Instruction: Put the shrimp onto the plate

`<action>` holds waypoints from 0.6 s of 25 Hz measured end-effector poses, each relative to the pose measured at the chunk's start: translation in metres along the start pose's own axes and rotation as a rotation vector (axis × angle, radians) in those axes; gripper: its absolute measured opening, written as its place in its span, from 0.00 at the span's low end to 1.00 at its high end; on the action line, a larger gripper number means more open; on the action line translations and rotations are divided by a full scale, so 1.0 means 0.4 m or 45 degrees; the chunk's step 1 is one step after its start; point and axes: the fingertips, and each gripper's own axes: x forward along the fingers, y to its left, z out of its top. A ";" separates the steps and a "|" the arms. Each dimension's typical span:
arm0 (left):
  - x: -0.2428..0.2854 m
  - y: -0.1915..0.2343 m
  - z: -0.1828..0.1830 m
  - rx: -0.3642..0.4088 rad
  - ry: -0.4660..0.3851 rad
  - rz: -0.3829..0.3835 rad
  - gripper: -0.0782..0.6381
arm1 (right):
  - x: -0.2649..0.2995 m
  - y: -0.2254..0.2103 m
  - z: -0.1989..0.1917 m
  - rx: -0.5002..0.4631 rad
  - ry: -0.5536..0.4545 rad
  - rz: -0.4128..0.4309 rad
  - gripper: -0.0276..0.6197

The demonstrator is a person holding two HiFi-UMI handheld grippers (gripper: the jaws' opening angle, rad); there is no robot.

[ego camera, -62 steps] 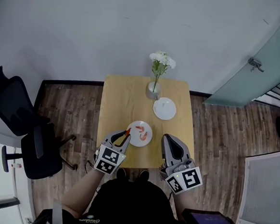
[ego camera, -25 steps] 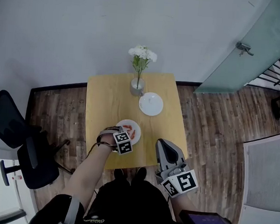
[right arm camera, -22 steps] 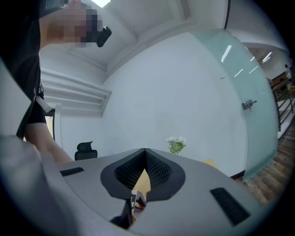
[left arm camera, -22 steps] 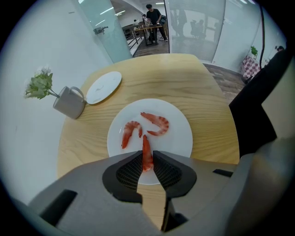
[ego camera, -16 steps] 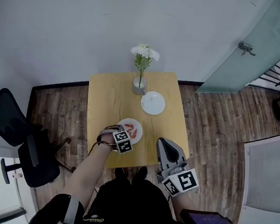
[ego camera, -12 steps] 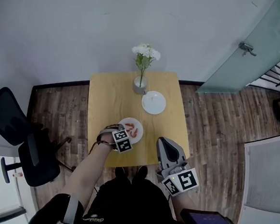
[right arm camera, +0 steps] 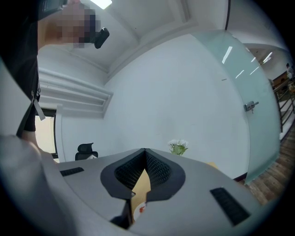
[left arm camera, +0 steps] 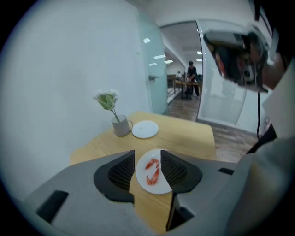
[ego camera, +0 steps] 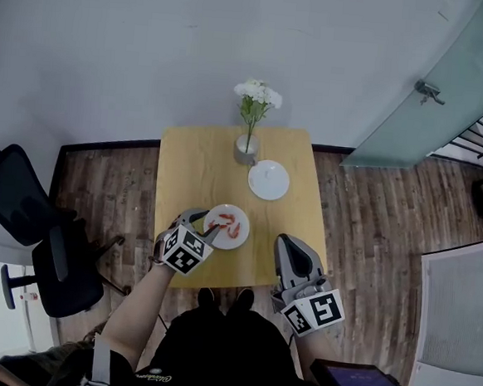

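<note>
On the wooden table stands a white plate with two red shrimp lying on it. My left gripper hovers at the plate's near left edge. Its jaws are opening and nothing is between them. In the left gripper view the plate and the shrimp show through the gap of this gripper, a little beyond it. My right gripper is over the table's near right edge. It is shut and empty, its tips touching.
A second, empty white plate lies farther back on the right, next to a grey vase of white flowers. A black office chair stands left of the table. A glass door is at the far right.
The left gripper has drawn back from over the plate toward the table's near left, and its jaws have spread. Both shrimp stay on the plate. The right gripper has not moved.
</note>
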 end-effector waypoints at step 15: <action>-0.500 0.022 0.324 -0.195 -0.835 0.309 0.12 | 0.028 0.092 0.069 -0.089 -0.071 0.152 0.05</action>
